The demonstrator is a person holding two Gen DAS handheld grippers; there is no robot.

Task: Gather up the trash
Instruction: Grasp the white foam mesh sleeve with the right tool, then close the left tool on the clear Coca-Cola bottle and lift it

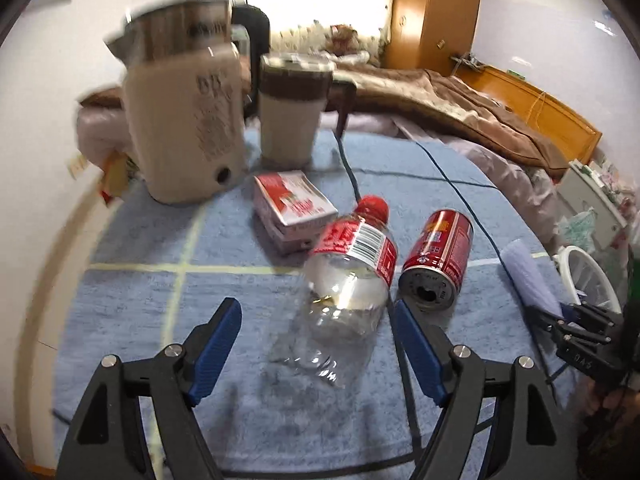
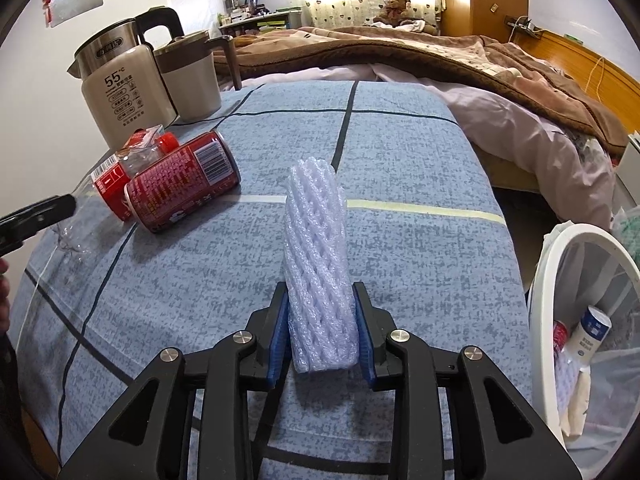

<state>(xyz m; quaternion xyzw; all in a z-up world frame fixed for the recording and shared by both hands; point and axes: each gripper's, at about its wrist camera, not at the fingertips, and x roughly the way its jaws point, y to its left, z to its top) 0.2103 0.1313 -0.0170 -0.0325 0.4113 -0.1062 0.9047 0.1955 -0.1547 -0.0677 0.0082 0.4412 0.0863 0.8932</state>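
**Foam net clamped right, bottle between open left pads**

Trash sits on the blue checked cloth (image 2: pixel 400 152) covering the counter, bed (image 2: pixel 500 80) behind it.

Right hand-held gripper (image 2: pixel 322 330): pads pressed on both sides of the foam net (image 2: pixel 316 248), near its close end. Net is a white-lilac mesh sleeve, pointing away from the camera, far end over the cloth. Cannot tell if it's lifted or resting.

Left hand-held gripper (image 1: pixel 316 344): spread wide, nothing held. Clear bottle (image 1: pixel 344 280) lies on its side, its base between the pads, red cap (image 1: pixel 373 206) pointing away. Pads look apart from the plastic, right pad close to it. Left view is motion-blurred.

Red can (image 1: pixel 438 264) lies on its side just right of the bottle, open top facing the left camera. In the right view the can (image 2: pixel 184 180) overlaps the bottle (image 2: pixel 132 168); contact not clear.

Red-white carton (image 1: pixel 294 208) lies beyond the bottle, touching or nearly so at the neck.

Kettle (image 2: pixel 120 92) and beige jug (image 2: pixel 192 80) stand side by side at the far left of the cloth, cords (image 1: pixel 460 196) trailing across it.

White mesh bin (image 2: pixel 580 320) is off the counter's right edge, below; a white bottle (image 2: pixel 590 336) and other items are in it.
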